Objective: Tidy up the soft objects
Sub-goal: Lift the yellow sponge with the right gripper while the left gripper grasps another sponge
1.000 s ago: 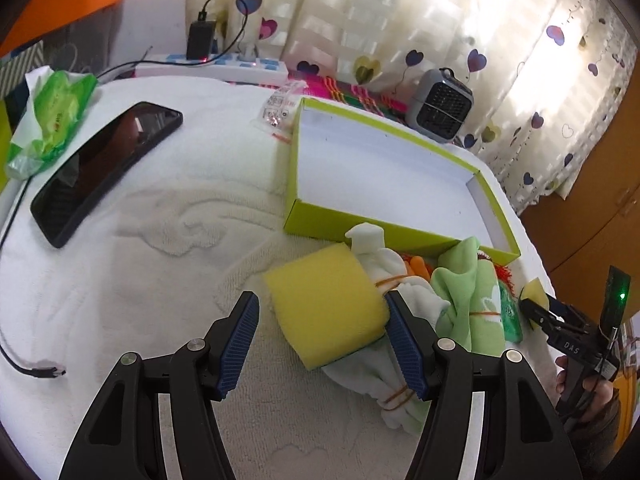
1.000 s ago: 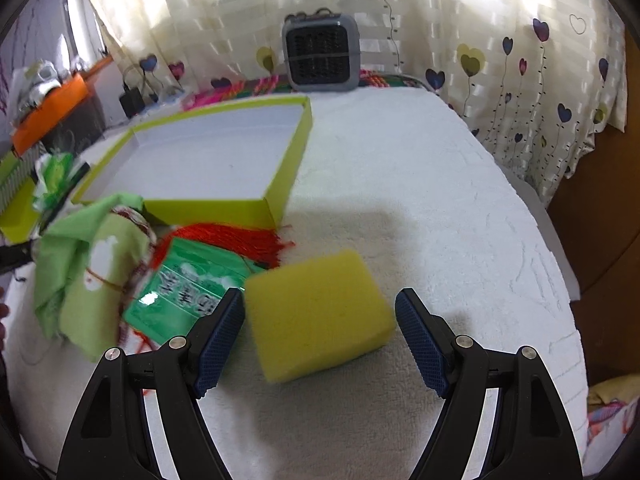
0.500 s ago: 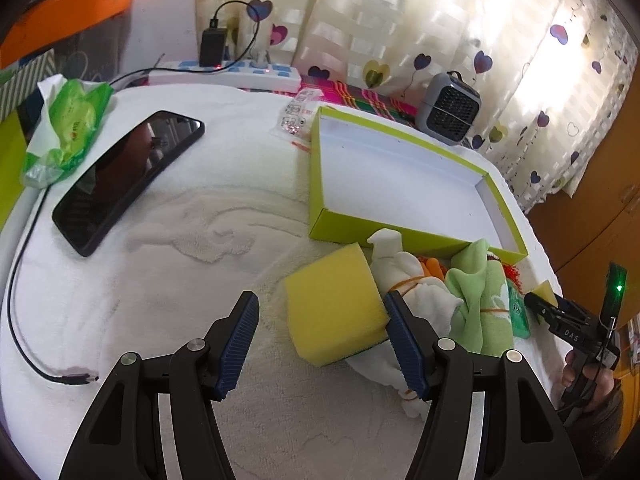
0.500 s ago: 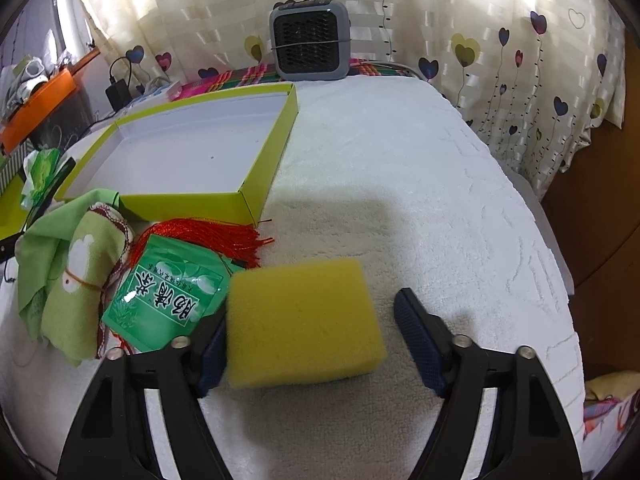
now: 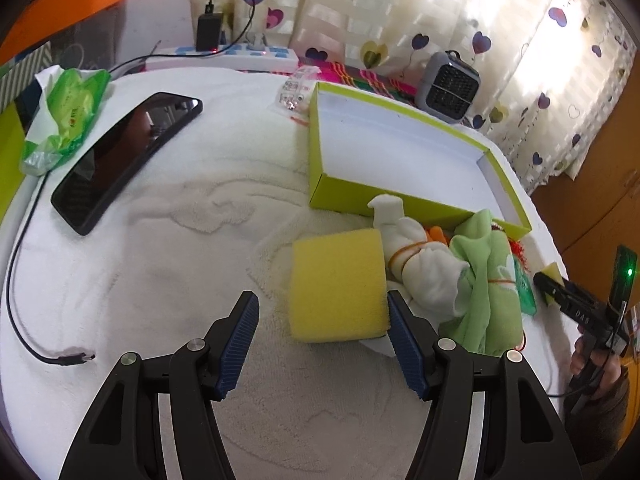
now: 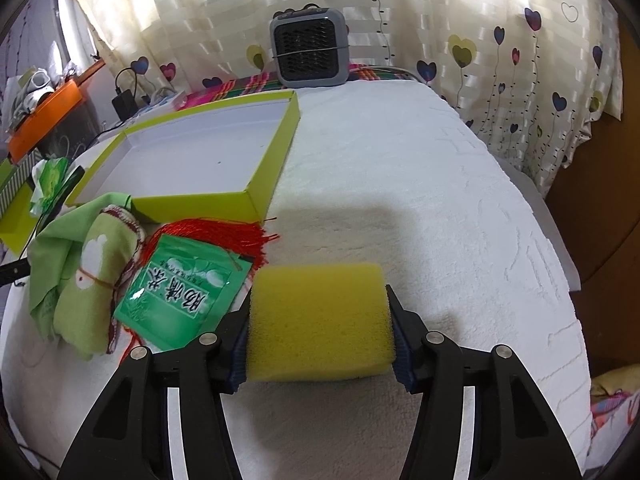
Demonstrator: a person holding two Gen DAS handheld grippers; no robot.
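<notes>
Sponges dominate both wrist views on a counter (image 6: 440, 184) draped in white towelling. At lower centre of the right wrist view, the right gripper (image 6: 318, 322) is closing on a yellow sponge (image 6: 320, 320), both blue pads already against its sides. Lower centre of the left wrist view shows the left gripper (image 5: 322, 344) spread wide; a second yellow sponge (image 5: 338, 284) lies between its fingers, the right pad just at its edge, though touching or not is hard to tell, the left pad well apart. Just right of that sponge sit a white cloth bundle (image 5: 416, 256) and a green cloth bundle (image 5: 486, 280); in the right wrist view a green sachet (image 6: 184, 292) lies on red tassels (image 6: 212, 234) at left centre. Behind them an open lime-green box (image 5: 400, 152) stands empty. A dark phone (image 5: 124, 160) occupies the left wrist view's upper left.
</notes>
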